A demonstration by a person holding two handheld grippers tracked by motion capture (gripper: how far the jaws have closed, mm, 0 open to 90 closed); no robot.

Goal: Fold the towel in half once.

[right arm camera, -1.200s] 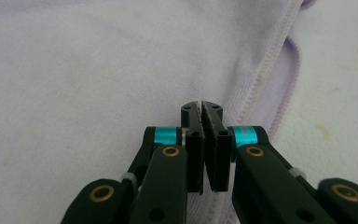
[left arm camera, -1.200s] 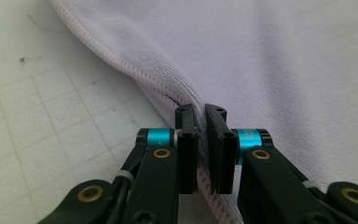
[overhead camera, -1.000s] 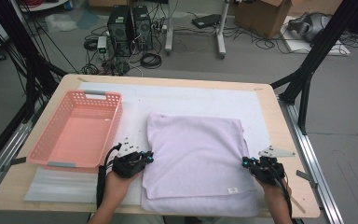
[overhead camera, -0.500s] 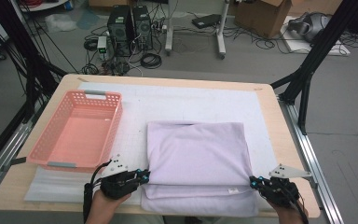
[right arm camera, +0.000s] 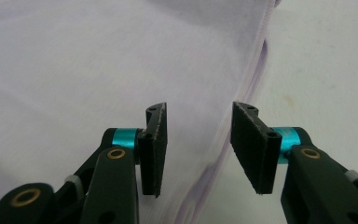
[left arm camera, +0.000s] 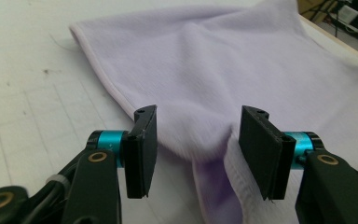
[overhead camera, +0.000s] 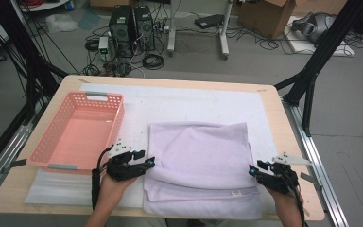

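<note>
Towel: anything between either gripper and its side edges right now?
Nothing visible. The left gripper has its jaws open around the folded left edge of the lilac towel, cloth already between them. The right gripper is open astride the right edge. The pink basket stands off to the left, clear of both.

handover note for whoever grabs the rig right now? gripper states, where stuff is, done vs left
Left gripper: open, jaws astride the towel's left folded edge, not clamped.
Right gripper: open, at the towel's right edge, holding nothing.
Lavender towel: flat on the white mat, top layer folded toward the person, lower layer showing along the near edge.
Pink basket: on the table's left, nothing in it.
Done: one fold, judging by the layers.
Left: probably another fold, then perhaps into the basket.
</note>
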